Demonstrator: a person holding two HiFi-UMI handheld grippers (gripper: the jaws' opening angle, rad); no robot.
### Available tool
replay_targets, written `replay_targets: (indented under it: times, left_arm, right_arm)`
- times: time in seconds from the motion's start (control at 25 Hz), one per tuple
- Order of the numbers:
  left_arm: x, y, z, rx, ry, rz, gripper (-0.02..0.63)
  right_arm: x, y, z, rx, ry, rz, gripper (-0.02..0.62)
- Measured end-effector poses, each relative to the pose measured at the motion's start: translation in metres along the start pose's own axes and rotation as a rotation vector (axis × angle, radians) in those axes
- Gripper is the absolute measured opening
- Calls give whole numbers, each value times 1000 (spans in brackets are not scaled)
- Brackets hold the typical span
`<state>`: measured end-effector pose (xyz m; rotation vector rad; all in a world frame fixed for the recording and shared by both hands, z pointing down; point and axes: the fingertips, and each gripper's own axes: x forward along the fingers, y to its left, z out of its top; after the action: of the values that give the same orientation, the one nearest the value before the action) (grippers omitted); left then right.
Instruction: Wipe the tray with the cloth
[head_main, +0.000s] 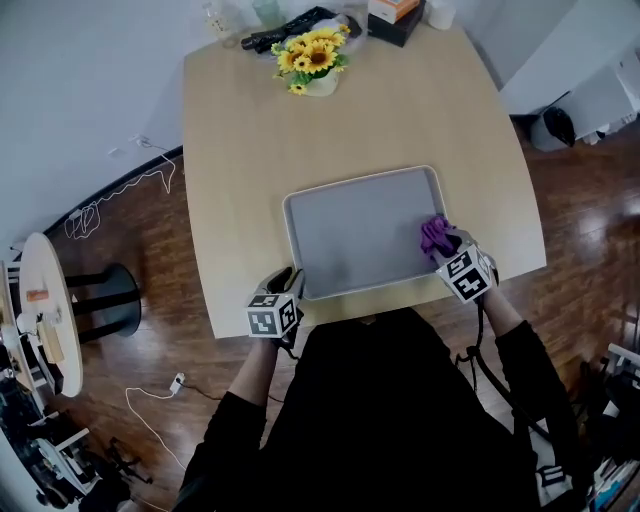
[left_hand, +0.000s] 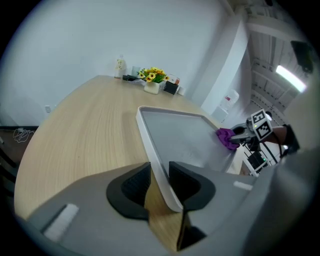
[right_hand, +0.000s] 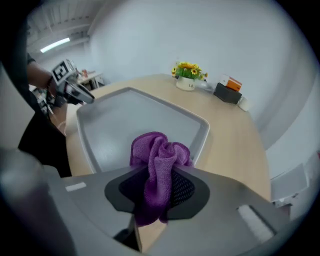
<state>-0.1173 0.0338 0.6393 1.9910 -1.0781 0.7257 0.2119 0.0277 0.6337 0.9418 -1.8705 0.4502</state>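
A grey rectangular tray (head_main: 350, 235) lies on the light wooden table, close to the near edge. My left gripper (head_main: 290, 290) is shut on the tray's near-left rim (left_hand: 162, 185), which runs between its two dark pads. My right gripper (head_main: 447, 248) is shut on a bunched purple cloth (right_hand: 159, 165) and holds it against the tray floor (right_hand: 120, 125) near the near-right corner. In the head view the cloth (head_main: 434, 234) shows just inside the right rim. From the left gripper view the cloth (left_hand: 227, 137) and right gripper (left_hand: 241, 134) sit across the tray.
A pot of yellow flowers (head_main: 314, 58) stands at the table's far edge, with a black item (head_main: 290, 30) and an orange-topped box (head_main: 395, 15) beside it. A round side table (head_main: 45, 310) stands on the floor to the left. Cables lie on the wooden floor.
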Motion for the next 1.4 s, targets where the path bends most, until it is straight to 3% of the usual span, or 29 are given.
replay_targets:
  times: [0.2, 0.36, 0.48, 0.64, 0.76, 0.84, 1.0, 1.24, 1.32, 1.4]
  left_arm:
    - [4, -4, 0, -81, -2, 38, 98]
    - [4, -5, -2, -87, 1, 29, 98]
    - [-3, -6, -3, -80, -10, 5, 98]
    - [-20, 1, -6, -66, -31, -9, 98]
    - [-36, 20, -9, -85, -52, -1, 98]
    - [-47, 36, -12, -106, -66, 12, 98]
    - [-65, 62, -25, -134, -76, 31, 97]
    - [-65, 57, -26, -130, -78, -8, 97]
    - [-57, 47, -21, -100, -71, -34, 97]
    - [-51, 35, -16, -71, -61, -57, 97]
  right_arm:
    - [-4, 5, -7, -80, -16, 32, 92]
    - [-8, 19, -11, -21, -44, 64, 91]
    - [-6, 42, -2, -109, -34, 65, 91]
    - [13, 111, 44, -207, -70, 197, 92]
    - [33, 180, 88, -351, -124, 302, 92]
    - [45, 218, 112, -453, -143, 345, 91]
    - [58, 267, 143, -539, -140, 421, 91]
    - [66, 263, 153, -689, -94, 541, 91]
    - [81, 242, 174, -730, -90, 507, 91]
    - [100, 215, 202, -703, -83, 466, 91]
